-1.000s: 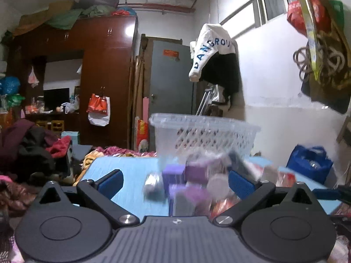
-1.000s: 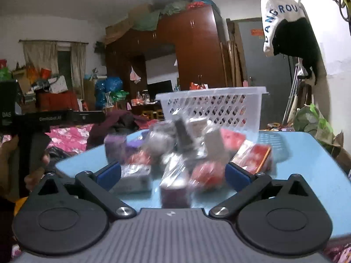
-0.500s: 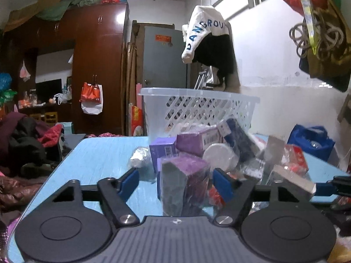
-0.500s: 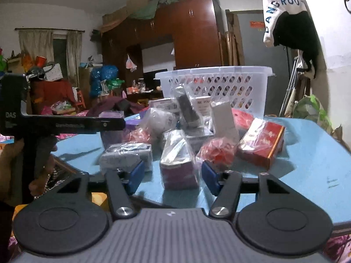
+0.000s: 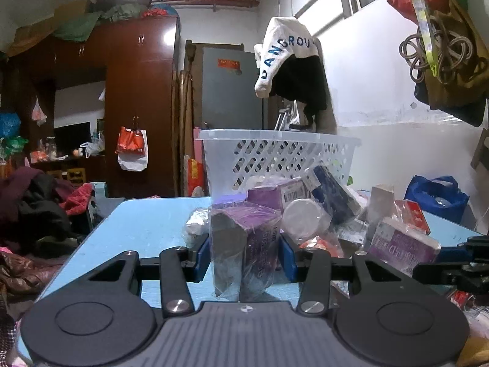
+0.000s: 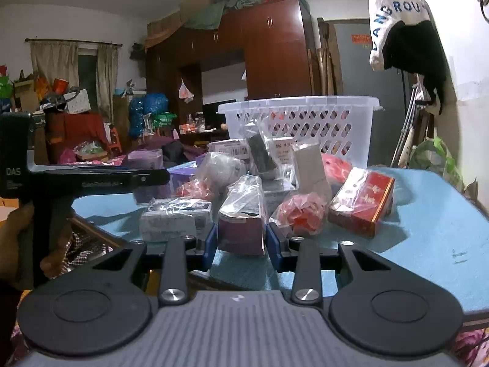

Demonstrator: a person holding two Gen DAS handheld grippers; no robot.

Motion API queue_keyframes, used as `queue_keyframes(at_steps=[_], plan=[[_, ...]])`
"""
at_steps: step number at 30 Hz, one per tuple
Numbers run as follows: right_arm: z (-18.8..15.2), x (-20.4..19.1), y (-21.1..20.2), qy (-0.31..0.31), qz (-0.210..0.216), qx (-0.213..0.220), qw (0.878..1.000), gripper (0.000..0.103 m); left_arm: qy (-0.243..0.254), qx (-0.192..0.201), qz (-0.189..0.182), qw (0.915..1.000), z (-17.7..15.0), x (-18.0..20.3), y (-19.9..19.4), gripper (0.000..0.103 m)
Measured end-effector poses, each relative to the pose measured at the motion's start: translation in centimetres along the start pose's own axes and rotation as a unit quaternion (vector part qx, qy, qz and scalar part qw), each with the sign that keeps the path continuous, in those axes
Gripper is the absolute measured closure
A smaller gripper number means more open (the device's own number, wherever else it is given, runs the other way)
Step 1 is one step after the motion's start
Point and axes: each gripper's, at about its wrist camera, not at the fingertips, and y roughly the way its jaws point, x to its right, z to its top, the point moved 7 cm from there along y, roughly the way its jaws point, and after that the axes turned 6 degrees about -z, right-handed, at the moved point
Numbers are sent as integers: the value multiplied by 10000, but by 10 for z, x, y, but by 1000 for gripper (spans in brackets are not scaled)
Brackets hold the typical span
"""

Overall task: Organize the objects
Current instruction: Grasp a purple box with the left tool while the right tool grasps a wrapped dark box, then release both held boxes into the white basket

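A pile of plastic-wrapped boxes and packets lies on a blue table in front of a white lattice basket. My left gripper is shut on a purple box in clear wrap at the pile's near edge. My right gripper is shut on a purple-and-white wrapped box at the front of the pile; the basket stands behind. The left gripper's body shows in the right wrist view, and the right gripper's in the left wrist view.
A red box, red crinkled packets, a grey box and a white round lid lie in the pile. A blue bag sits right. Wardrobe and clothes heaps stand beyond the table.
Both grippers moved in toward the pile and closed from wide open, the left onto the purple wrapped box, the right onto the purple-and-white wrapped box.
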Motion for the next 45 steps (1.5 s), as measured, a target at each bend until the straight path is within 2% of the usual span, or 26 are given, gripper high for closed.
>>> queue_keyframes(at_steps=[8,12,16,20,22,24,28,32,35,38,41,45], plan=[[15,7,-13,19,-11,277,9996,65,-187,138,66,9997,6,-2,-3,53],[26,26,-22,335,62,491,9982,65,-286,173,52,9994,6,-4,-3,53],[35,48,-27,416,-201,560,9974,65,-421,191,6,9989,10,-5,-3,53],[53,57,-18,317,-272,552,9976,65,-346,210,-94,9991,34,-1,4,53],[71,58,-8,317,-130,551,9979,65,-310,264,-207,9990,54,0,11,53],[92,61,7,427,121,504,9977,65,-316,294,-351,9985,81,0,23,53],[134,65,38,216,75,463,9987,65,-383,222,-589,9973,131,1,58,53],[165,77,75,308,112,238,9992,65,-605,-93,-527,9967,165,-1,110,53],[172,90,105,438,-55,-21,9990,65,-710,-423,-459,9955,174,-1,150,53],[171,95,126,272,-220,-140,9993,65,-759,-619,-418,9943,172,-1,176,53],[167,93,137,91,-215,-215,9995,65,-756,-738,-400,9936,166,2,192,53],[165,90,150,-189,-386,-318,9986,65,-773,-832,-193,9933,158,0,207,53]])
